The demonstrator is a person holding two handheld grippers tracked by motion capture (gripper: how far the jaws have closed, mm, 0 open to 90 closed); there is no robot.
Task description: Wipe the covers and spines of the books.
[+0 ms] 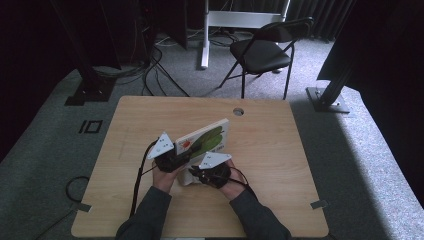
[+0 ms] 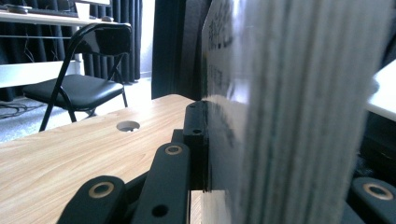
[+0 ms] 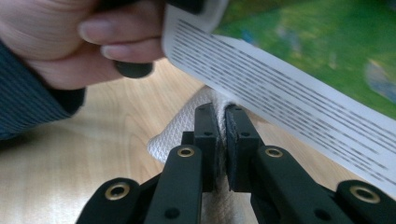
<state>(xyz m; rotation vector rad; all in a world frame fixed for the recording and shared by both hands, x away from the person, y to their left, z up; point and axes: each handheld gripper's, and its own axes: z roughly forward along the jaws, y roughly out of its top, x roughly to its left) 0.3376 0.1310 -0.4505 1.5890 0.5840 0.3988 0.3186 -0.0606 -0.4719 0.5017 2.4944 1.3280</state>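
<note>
A flat box [image 1: 206,136] with a green-and-white printed face is held tilted, one end raised above the wooden table [image 1: 270,150]. My left gripper [image 1: 172,159] is shut on its near end; in the left gripper view the box edge [image 2: 289,112] fills the gap between the jaws. My right gripper [image 1: 210,172] sits just right of it, under the box's near end. It is shut on a white woven cloth [image 3: 180,133] lying on the table beneath the box [image 3: 289,102]. A bit of that cloth [image 1: 186,177] shows between the two hands.
A round cable hole [image 1: 238,111] lies in the table's far side. A black folding chair [image 1: 262,50] stands beyond the table. Black stand bases [image 1: 327,100] flank the table on the carpet. The person's left hand [image 3: 56,42] is close to my right gripper.
</note>
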